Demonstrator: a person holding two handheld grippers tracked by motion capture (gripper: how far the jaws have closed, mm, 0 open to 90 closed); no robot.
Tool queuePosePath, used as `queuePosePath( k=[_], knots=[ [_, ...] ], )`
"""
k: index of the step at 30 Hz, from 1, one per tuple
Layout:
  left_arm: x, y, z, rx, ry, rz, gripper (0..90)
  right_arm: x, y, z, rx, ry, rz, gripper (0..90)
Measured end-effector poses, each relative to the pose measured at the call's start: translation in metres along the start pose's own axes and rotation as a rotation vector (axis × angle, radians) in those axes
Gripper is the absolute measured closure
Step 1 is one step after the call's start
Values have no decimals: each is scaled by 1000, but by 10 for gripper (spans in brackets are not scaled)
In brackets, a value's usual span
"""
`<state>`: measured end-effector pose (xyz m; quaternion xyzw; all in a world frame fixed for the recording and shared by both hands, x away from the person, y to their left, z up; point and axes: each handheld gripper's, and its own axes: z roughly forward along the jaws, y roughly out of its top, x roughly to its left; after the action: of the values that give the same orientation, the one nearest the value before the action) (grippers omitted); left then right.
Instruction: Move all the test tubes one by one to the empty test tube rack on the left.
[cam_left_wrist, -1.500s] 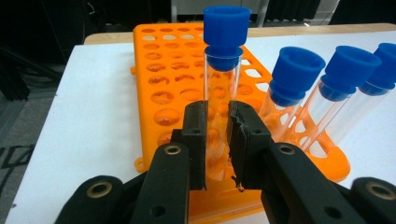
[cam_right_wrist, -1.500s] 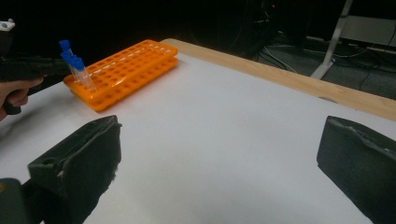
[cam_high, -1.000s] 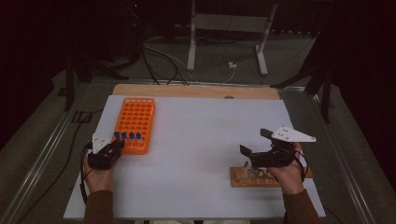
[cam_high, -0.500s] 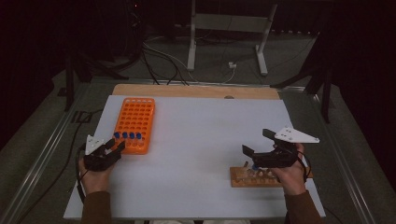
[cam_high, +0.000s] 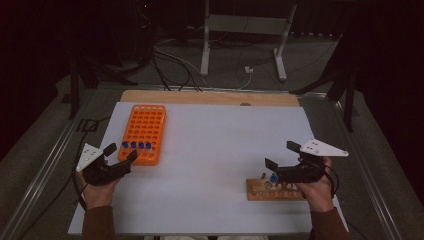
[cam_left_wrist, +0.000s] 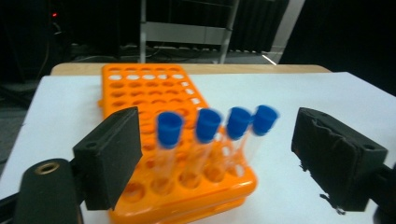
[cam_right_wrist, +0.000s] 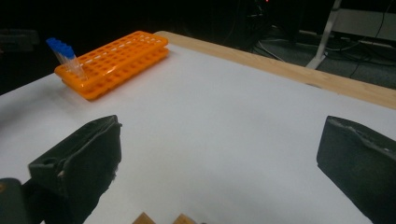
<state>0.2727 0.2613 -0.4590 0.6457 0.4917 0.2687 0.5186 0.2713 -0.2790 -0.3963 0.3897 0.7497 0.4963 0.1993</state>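
An orange tube rack (cam_high: 144, 125) stands at the left of the white table, with several blue-capped tubes (cam_high: 136, 145) upright in its near row. My left gripper (cam_high: 121, 152) sits just before that row, open, holding nothing. In the left gripper view the tubes (cam_left_wrist: 208, 126) stand in the rack (cam_left_wrist: 149, 88) between and beyond the spread jaws of my left gripper (cam_left_wrist: 224, 156). At the near right lies a wooden rack (cam_high: 275, 191) with one blue-capped tube (cam_high: 274, 178). My right gripper (cam_high: 281, 155) hovers open above it. The right gripper view shows my right gripper (cam_right_wrist: 224, 158), the wooden rack's top edge (cam_right_wrist: 161, 219) and the far orange rack (cam_right_wrist: 121, 56).
The white sheet (cam_high: 215, 150) covers the table, with a wooden strip (cam_high: 210, 97) along its far edge. Beyond the table stand a metal stand's legs (cam_high: 205, 55) and cables on the dark floor. Metal rails run along both sides of the table.
My left gripper has drawn slightly back and left from the orange rack. The right gripper has drifted a little to the right over the wooden rack. Both stay open.
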Motion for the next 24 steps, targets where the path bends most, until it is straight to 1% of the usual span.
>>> queuePosePath(
  k=[4,7,9,11,13,14,16,18,20,22,24],
  knots=[
    [-10,7,1,-6,-22,5,152,-1,-4,-2,15,4,-2,23],
    [-15,11,2,-9,-37,8,108,-1,-8,-3,20,27,3,29],
    [-18,13,3,-11,-47,8,79,-1,-10,-4,32,32,-4,38],
    [-21,14,4,-5,-56,13,21,0,-14,-6,40,39,-8,51],
    [-23,15,5,2,-59,17,8,-1,-18,-7,52,39,-9,72],
    [-24,16,5,3,-56,21,8,-1,-21,-8,57,43,-8,90],
    [-25,17,6,2,-66,18,7,-3,-25,-10,57,52,-6,143],
    [-26,17,7,3,-68,21,7,-4,-30,-12,64,71,-12,187],
    [-27,17,7,5,-70,20,7,-3,-35,-13,74,100,-36,241],
    [-27,17,7,5,-72,23,8,-2,-39,-15,82,117,-53,294],
    [-28,17,8,7,-68,31,7,-1,-42,-15,99,130,-62,368]
  ],
)
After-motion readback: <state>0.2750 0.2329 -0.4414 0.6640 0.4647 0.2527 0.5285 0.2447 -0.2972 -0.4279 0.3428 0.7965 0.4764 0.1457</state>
